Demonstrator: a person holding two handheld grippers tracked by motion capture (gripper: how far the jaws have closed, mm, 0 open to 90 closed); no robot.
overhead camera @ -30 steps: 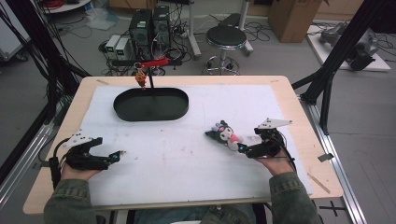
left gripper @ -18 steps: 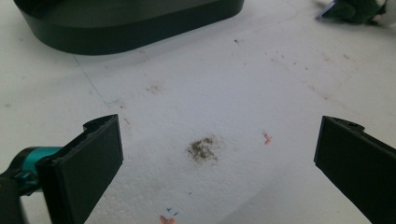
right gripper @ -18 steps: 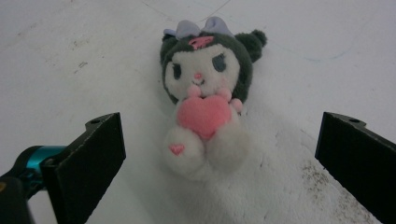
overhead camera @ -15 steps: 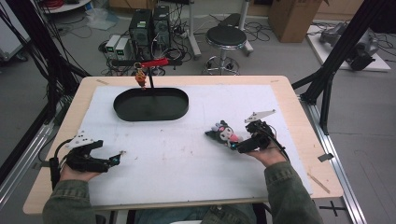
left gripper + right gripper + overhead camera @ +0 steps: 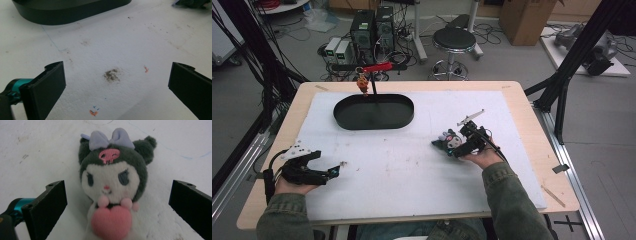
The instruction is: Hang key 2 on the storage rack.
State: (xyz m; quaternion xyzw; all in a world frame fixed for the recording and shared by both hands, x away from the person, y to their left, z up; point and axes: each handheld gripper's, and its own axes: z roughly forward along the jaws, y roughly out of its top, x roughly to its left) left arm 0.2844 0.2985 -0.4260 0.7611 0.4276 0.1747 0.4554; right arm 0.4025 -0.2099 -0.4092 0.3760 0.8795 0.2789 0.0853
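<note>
We see a wooden table [image 5: 532, 150] topped by a white foam sheet [image 5: 412, 165], with a black oval tray [image 5: 373, 112] lying toward its far left part. On the sheet's right half lies the plush toy [image 5: 449, 143], face up (dark hood, lilac bow, pink heart at its chest), well apart from the tray. The right gripper [image 5: 460, 148] is at the toy; in the right gripper view we find its jaws spread wide on either side of the toy [image 5: 111, 187], neither touching it. The left gripper [image 5: 335, 171] rests at the near left, jaws likewise spread over bare, stained foam [image 5: 111, 75]
</note>
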